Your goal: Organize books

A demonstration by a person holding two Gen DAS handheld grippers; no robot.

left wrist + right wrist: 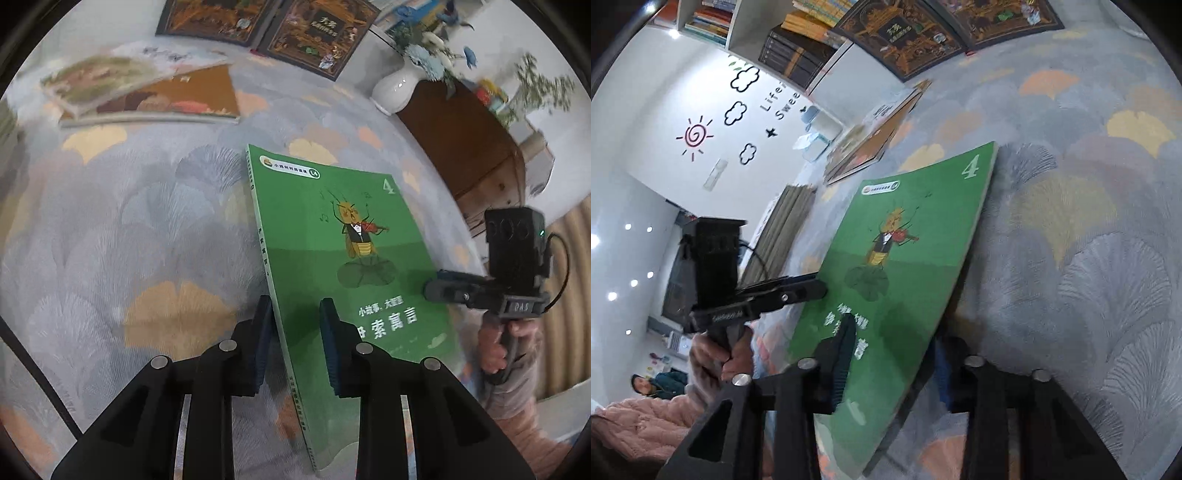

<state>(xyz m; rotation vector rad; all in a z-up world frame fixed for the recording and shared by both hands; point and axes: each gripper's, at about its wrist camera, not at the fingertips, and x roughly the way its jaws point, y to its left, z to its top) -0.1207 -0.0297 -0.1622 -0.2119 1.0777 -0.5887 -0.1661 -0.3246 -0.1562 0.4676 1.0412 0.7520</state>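
left gripper (295, 332): fingers spread astride spine edge of green book (343, 266), held tilted above rug (129, 240) | right gripper (890, 360): fingers astride opposite edge, grip unclear | left view only: white vase (397, 86) | right view only: bookshelf (738, 37)

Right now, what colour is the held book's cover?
Green cover on the book, clearest in the left wrist view.
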